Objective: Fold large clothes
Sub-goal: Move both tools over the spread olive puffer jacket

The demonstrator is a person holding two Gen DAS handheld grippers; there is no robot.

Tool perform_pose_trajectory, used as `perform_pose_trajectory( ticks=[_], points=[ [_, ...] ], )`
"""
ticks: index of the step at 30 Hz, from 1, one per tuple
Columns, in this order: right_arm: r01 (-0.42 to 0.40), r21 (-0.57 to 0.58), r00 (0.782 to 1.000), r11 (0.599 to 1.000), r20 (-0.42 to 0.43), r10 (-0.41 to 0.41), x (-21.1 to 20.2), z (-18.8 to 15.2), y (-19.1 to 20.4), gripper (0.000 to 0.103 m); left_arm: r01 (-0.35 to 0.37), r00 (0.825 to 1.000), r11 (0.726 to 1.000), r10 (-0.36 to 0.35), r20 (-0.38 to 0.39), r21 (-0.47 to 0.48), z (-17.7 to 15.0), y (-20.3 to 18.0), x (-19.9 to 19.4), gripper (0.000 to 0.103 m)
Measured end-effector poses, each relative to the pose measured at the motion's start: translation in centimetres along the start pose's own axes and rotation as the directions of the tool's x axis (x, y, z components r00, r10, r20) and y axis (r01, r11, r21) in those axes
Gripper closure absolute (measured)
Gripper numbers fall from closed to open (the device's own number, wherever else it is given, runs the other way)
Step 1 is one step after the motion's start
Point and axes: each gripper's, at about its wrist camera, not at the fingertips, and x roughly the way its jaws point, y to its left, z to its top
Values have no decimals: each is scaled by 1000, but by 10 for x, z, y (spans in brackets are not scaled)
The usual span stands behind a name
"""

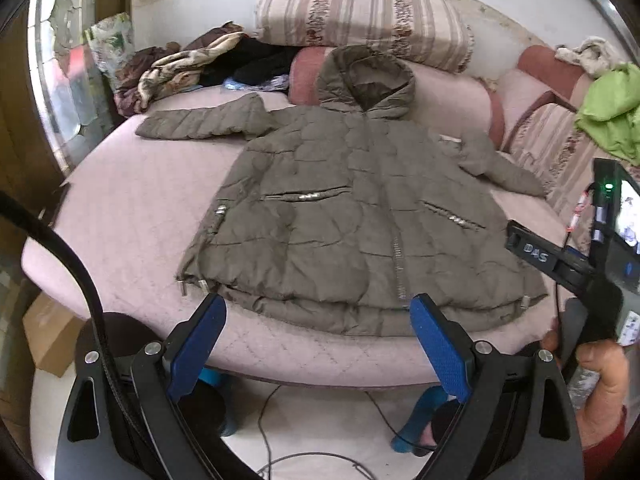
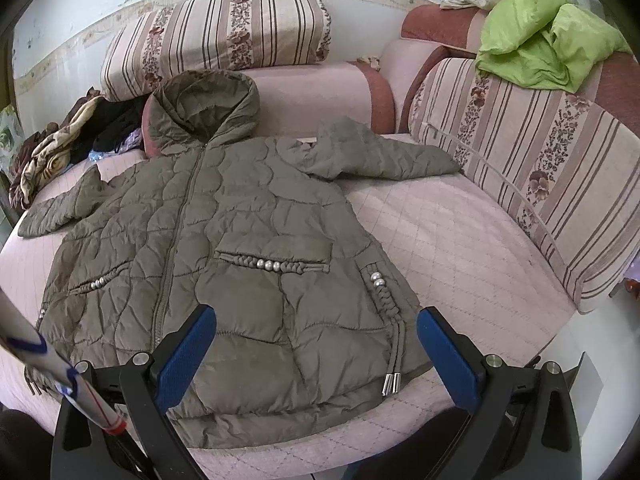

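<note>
1. You stand at the foot of the bed [image 2: 460, 240] with the olive hooded jacket [image 1: 340, 208] spread front-up and zipped on the pink quilted cover, hood toward the cushions, both sleeves thrown outward; no fold appears to have begun.

2. Your left gripper [image 1: 318, 344] hovers above the hem with fingers spread wide, holding nothing. Your right gripper [image 2: 316, 354] hangs over the pocket-side lower corner, likewise released and empty.

3. The next move, by the look of it, calls for taking a sleeve or a side edge and bringing it across the zipper line; the padded cloth is thick and slippery, so bite deep on a seam.

4. The sleeve [image 2: 384, 152] on your right runs toward the striped sofa back [image 2: 532, 160]; whether its cuff touches the sofa is hard to tell through the fisheye.

5. Around you: a striped bolster [image 2: 216, 36] against the wall, a green garment [image 2: 536, 36] heaped on the sofa, a pile of dark clothes [image 1: 188, 64] at the far left corner, cables on the pale floor [image 1: 320, 420].
</note>
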Motion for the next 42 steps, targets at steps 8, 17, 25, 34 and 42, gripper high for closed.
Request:
perform_pose_trajectory(
  ticks=[8,17,25,34,42],
  points=[
    [-28,-2,997,1000,74,28,-14,-1,1,0,-13,999,998,9,51,69,9,-12,-9,10],
    [-85,-22,996,996,-7,85,-13,-1,10,0,-214,957,973,191,221,89,61,9,-18,10],
    [-67,-80,997,995,-43,64,-10,-8,26,1,-278,952,959,268,146,54,75,28,4,10],
    [-50,-149,996,988,-77,39,0,-18,43,3,-325,945,946,324,46,15,53,43,31,10],
    [-53,-163,993,985,-111,35,9,-23,50,4,-352,936,935,351,39,29,49,45,39,10]
  ],
)
